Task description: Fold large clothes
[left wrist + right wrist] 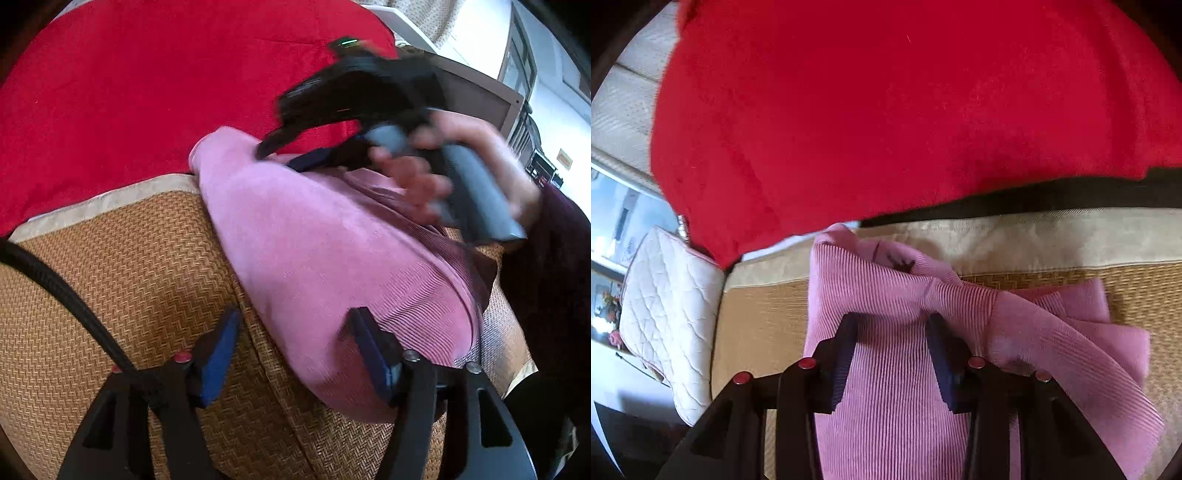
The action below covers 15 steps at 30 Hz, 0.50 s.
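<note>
In the left wrist view we see, at far left, a black cable [62,295] crossing the woven mat [129,280], with a red blanket [147,92] spread behind it. Our left gripper [291,350] comes next, its jaws spread wide and holding nothing; its left blue pad hangs over bare mat, and its right pad lies against the near end of the pink ribbed garment [314,251]. The garment is a long folded bundle whose long axis runs from that near end, at lower right, up and away to a rounded end at the blanket's edge. Further right, our right gripper [295,155] is blurred; its jaws sit at the far part of the garment, and here we cannot tell whether they pinch it. The right hand [461,170] wraps its grey handle.

In the right wrist view, a white quilted cushion [668,314] lies at far left beside the mat [757,332]. The right gripper [892,358] has its jaws moderately apart, straddling the garment [897,406] without closing on it. The cloth runs lengthwise away from the camera, with a sleeve-like band trailing to the lower right.
</note>
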Each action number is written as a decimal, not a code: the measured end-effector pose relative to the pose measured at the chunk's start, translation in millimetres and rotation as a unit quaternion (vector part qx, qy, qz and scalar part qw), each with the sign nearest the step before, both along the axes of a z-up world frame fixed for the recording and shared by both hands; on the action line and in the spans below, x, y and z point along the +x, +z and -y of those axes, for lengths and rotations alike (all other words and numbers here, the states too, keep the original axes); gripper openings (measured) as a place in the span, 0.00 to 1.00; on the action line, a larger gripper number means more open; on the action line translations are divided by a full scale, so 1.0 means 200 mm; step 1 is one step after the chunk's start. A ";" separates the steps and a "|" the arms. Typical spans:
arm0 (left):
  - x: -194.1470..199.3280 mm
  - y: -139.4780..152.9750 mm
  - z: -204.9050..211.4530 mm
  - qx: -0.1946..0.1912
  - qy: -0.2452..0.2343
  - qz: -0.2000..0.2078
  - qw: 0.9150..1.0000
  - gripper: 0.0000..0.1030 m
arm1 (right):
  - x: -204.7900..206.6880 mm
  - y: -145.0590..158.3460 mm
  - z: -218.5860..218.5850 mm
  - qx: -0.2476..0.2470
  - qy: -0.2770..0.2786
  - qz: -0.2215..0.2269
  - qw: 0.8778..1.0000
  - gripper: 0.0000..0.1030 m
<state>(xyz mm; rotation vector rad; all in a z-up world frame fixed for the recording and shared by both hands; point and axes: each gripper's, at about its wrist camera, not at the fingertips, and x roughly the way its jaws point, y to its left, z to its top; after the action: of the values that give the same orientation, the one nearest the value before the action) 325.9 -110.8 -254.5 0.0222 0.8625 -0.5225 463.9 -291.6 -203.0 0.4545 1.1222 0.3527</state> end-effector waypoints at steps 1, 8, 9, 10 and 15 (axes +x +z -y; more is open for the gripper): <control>0.01 0.01 -0.01 -0.006 0.001 -0.005 1.000 0.65 | -0.04 0.04 0.02 -0.001 0.001 0.008 1.000 0.44; 0.02 0.09 -0.14 -0.020 0.020 -0.010 1.000 0.65 | -0.63 0.33 0.31 -0.007 -0.012 0.077 0.997 0.45; -0.01 0.11 -0.12 -0.022 0.017 -0.008 1.000 0.65 | -0.69 0.36 0.33 -0.010 -0.012 0.081 0.997 0.45; -0.04 0.12 -0.12 -0.024 0.012 -0.005 1.000 0.65 | -0.76 0.36 0.35 -0.012 -0.013 0.085 0.996 0.45; -0.10 0.08 0.00 0.021 -0.017 0.006 1.000 0.66 | -1.03 0.26 0.37 -0.011 -0.011 0.071 0.997 0.43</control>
<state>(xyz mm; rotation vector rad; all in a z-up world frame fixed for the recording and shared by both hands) 304.9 -110.1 -239.4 0.0788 0.8626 -0.5347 258.5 -365.9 -151.6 0.4156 0.9808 0.3479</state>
